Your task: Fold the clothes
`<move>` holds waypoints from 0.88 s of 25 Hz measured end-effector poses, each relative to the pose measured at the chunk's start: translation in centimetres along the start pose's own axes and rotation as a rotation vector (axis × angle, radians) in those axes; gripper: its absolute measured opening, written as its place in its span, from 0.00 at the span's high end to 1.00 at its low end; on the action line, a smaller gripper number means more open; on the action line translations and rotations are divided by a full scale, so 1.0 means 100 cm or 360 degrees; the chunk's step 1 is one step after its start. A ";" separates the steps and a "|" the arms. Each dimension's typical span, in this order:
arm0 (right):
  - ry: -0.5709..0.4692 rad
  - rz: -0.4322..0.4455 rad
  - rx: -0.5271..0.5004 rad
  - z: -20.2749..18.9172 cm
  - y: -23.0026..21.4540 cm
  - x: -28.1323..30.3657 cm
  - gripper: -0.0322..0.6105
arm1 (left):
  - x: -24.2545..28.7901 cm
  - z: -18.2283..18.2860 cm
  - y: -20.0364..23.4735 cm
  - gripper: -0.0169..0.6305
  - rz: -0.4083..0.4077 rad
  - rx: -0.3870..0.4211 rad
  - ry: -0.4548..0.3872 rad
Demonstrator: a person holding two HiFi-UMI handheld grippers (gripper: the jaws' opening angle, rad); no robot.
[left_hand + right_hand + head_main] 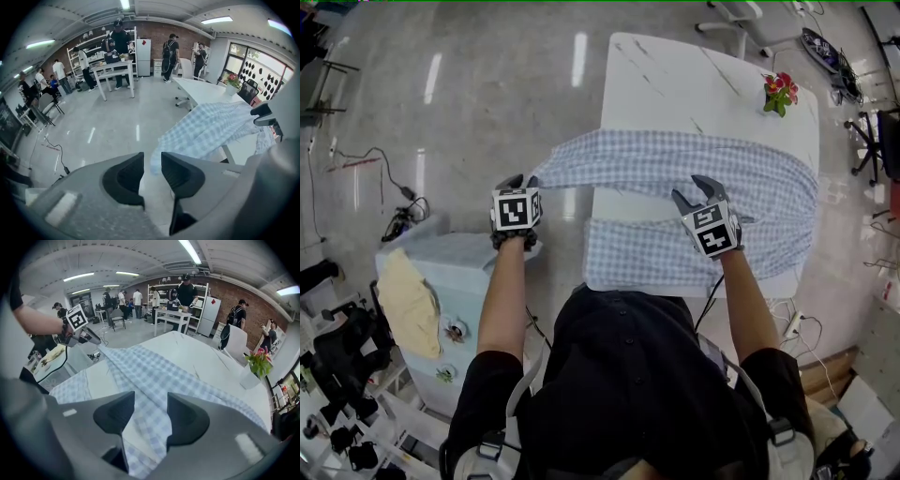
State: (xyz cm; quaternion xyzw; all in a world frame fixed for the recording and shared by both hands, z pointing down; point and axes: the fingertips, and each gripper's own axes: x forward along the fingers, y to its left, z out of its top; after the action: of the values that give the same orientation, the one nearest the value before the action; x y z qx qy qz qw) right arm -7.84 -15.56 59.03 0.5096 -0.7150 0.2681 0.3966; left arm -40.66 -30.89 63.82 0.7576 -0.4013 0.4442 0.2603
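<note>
Right, the blue-and-white checked cloth garment [675, 164] lies across the white marble-patterned table [675, 84], one panel flat at the near edge. A long band of it runs left to right and overhangs the table's left side. That left end is what the next move turns on. It hangs in the air just ahead of my left gripper [522, 182], which is off the table over the floor and clearly the nearer one to it.

In the left gripper view the jaws stand a narrow slit apart. The cloth's corner [157, 157] sits at the mouth of the gap, and neither pad presses on it that I can see. I'd call that gripper released.

My right gripper [694, 194] sits over the band's middle. Its own view shows the jaws well apart with a fold [154, 376] running between them and bare table beside it, so it isn't clenched.

That view also shows the cloth rising as a ridge toward the left gripper (the head view flattens this).
</note>
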 end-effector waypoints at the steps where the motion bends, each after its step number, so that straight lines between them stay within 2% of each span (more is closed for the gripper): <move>1: 0.0000 -0.0001 -0.0001 -0.001 0.000 -0.001 0.61 | 0.000 -0.002 0.003 0.78 0.0015 -0.0002 -0.0001; 3: -0.0004 -0.0002 -0.0005 -0.002 0.001 -0.001 0.61 | -0.004 0.000 0.003 0.72 0.0030 0.0008 -0.0017; 6: 0.0002 0.0016 -0.0006 -0.004 0.005 -0.002 0.61 | -0.009 0.011 -0.013 0.72 -0.0036 0.0059 -0.0062; 13: 0.0003 0.0145 -0.0100 0.002 0.035 0.002 0.67 | -0.013 0.016 -0.101 0.73 -0.0403 0.0347 -0.0109; 17: 0.0018 0.0205 -0.0144 0.002 0.047 0.008 0.67 | -0.010 0.011 -0.137 0.75 -0.0519 0.0519 -0.0099; 22: 0.0071 0.0283 -0.0193 -0.004 0.053 0.020 0.67 | -0.013 0.008 -0.169 0.79 -0.0673 0.0594 -0.0068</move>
State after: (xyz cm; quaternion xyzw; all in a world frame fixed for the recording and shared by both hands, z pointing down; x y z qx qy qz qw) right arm -13.06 -14.53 61.02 0.4131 -0.7632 0.2699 0.4171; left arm -26.47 -21.79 61.65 0.8685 -0.1510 0.4303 0.1945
